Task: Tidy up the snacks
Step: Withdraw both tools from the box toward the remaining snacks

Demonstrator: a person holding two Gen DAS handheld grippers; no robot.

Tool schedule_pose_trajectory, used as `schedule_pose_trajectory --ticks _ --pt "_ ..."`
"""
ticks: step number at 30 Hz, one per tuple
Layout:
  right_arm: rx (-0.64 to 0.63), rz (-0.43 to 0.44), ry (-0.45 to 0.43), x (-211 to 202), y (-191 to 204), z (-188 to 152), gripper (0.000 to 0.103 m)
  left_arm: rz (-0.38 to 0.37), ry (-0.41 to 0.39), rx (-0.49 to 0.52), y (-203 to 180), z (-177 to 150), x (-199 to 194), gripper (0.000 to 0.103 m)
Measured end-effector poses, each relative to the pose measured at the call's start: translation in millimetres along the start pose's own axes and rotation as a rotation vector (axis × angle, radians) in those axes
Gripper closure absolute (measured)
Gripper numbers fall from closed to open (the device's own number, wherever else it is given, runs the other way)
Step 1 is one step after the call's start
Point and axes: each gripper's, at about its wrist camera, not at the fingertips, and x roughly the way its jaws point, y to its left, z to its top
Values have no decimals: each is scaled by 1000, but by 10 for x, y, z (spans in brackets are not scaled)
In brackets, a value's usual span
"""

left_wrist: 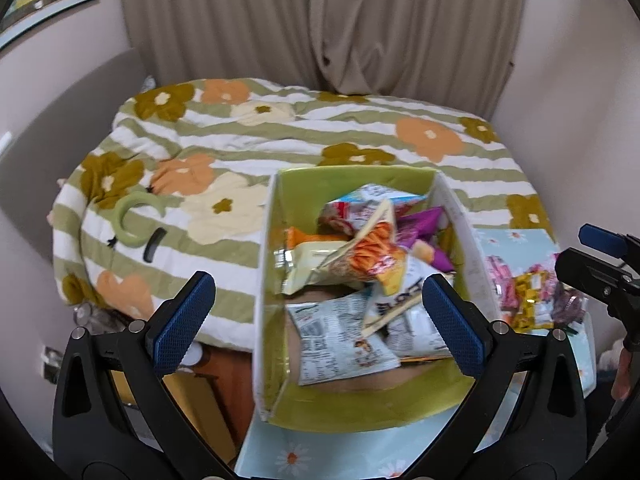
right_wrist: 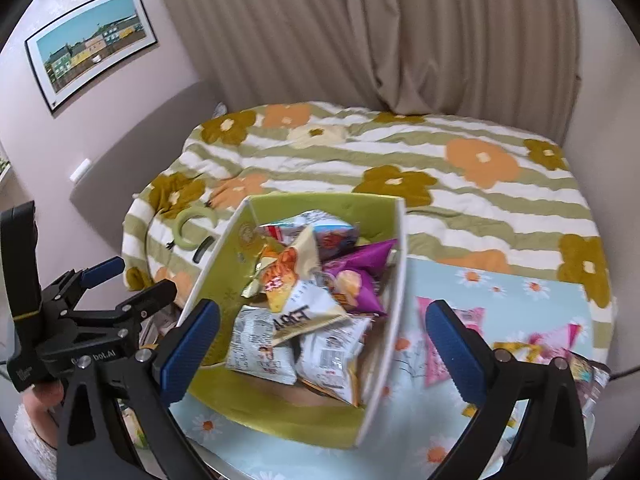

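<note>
A green box with white outer walls (left_wrist: pixel 352 408) (right_wrist: pixel 280 412) stands on a light blue daisy cloth and holds several snack packets: white ones (left_wrist: pixel 340 340) (right_wrist: pixel 260 352), an orange one (left_wrist: pixel 372 256) and purple ones (right_wrist: pixel 356 280). My left gripper (left_wrist: pixel 320 320) is open and empty, just above the box's near end. My right gripper (right_wrist: pixel 324 344) is open and empty over the box's right wall. More loose packets, pink and yellow (left_wrist: pixel 524 296) (right_wrist: pixel 448 344), lie on the cloth right of the box.
A bed with a green-striped flower quilt (left_wrist: pixel 320 132) (right_wrist: pixel 400 152) lies behind the box. A green ring (left_wrist: pixel 136 220) and a small black object (left_wrist: pixel 154 245) rest on the quilt at left. Curtains and walls are behind. The daisy cloth (right_wrist: pixel 500 288) covers the table.
</note>
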Motion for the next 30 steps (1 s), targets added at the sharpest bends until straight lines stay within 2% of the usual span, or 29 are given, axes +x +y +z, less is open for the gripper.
schedule_pose_trajectory --ticks 8,16,22,30 --pt "87 -141 -90 -536 -274 -195 1 -80 -42 53 -404 36 -220 0" --pt "152 -212 -144 -1125 -968 -496 1 -127 -63 88 -1145 -117 -385 0" --pt "189 -245 -137 -1419 -1550 -776 1 -171 -24 87 -1834 -347 -369 0" --pt "231 -252 -90 -1542 -2212 -1155 1 -161 47 81 -2468 -781 -184 0"
